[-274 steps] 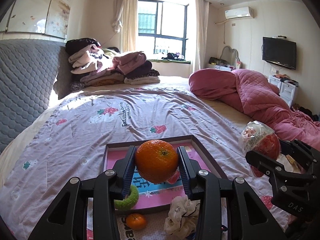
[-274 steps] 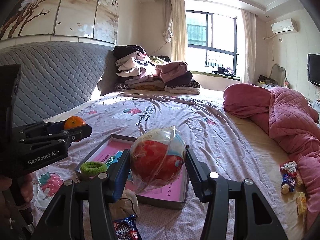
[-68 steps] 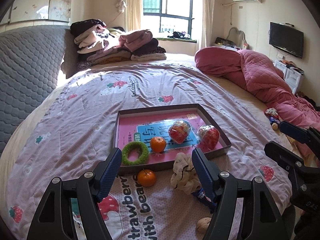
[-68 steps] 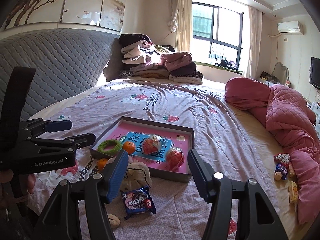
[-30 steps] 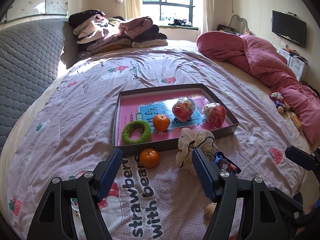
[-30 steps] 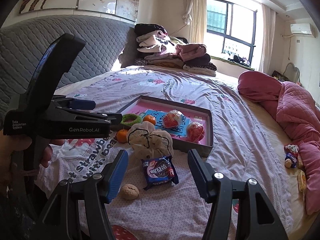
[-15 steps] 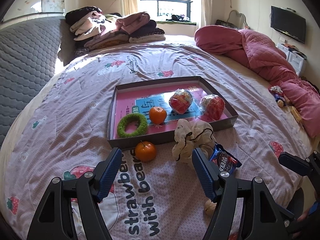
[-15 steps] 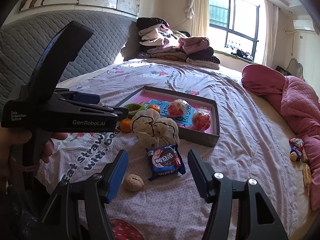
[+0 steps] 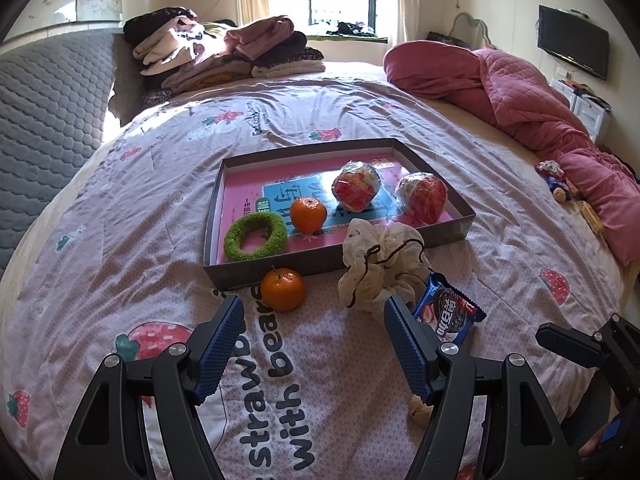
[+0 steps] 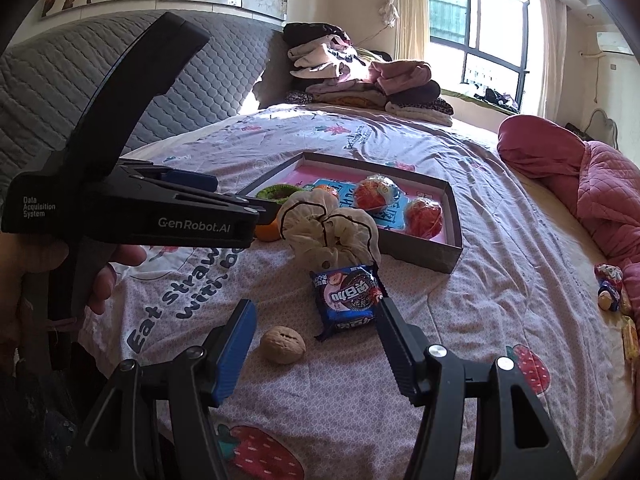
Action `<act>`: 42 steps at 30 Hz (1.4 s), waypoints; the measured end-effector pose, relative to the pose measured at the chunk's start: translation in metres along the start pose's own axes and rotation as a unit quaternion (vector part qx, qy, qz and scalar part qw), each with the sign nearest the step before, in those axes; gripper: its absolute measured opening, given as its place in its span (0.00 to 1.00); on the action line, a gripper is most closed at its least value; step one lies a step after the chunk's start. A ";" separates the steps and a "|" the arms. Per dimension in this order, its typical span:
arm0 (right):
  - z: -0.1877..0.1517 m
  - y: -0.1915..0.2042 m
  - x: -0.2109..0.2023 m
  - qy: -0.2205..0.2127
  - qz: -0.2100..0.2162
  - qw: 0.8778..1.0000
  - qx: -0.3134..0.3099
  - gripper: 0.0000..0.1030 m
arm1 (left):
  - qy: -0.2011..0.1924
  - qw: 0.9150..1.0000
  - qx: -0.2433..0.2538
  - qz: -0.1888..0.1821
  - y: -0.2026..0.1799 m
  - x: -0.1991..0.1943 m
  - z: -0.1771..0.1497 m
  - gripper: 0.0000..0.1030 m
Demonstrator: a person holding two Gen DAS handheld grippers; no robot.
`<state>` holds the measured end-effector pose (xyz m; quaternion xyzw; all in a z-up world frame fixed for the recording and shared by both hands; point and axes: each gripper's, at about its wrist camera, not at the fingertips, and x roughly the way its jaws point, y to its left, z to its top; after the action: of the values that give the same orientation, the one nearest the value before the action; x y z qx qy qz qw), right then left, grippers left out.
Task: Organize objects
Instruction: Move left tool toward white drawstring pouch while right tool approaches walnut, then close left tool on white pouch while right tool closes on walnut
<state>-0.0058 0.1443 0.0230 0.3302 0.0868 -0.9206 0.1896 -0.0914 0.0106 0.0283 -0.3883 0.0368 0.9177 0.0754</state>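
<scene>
Both grippers, left [image 9: 312, 322] and right [image 10: 314, 326], now spread and empty; orange, 2 wrapped apples in tray [image 9: 464, 220]; walnut [image 10: 282, 345] probably free.

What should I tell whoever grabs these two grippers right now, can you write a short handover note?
Left gripper: open, empty, above the bedspread near the loose orange.
Right gripper: open, empty, over the walnut and the blue cookie packet.
Done: in the tray lie the green ring, one orange and two wrapped red fruits.
Left: the loose orange, the cream drawstring pouch, the cookie packet and the walnut lie on the bed outside the tray. Small snacks sit farther off by the pink quilt.
</scene>
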 end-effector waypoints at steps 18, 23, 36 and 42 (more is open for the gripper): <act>-0.015 0.006 0.021 0.018 0.016 1.000 0.000 0.60 | 0.004 1.000 0.000 -0.012 -0.002 0.015 -0.003 0.72; -0.020 0.008 0.031 0.031 0.020 0.999 -0.001 0.60 | 0.007 1.000 -0.002 -0.014 -0.001 0.020 -0.004 0.72; -0.028 0.004 0.047 0.038 0.023 0.999 0.009 0.60 | 0.010 1.000 -0.004 -0.018 -0.002 0.039 0.000 0.72; -0.029 0.001 0.049 0.036 0.027 0.999 0.016 0.60 | 0.008 1.000 -0.012 -0.021 -0.003 0.050 0.005 0.72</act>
<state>-0.0234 0.1371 -0.0311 0.3684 0.0693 -0.9039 0.2059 -0.1289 0.0193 -0.0044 -0.3976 0.0184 0.9130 0.0894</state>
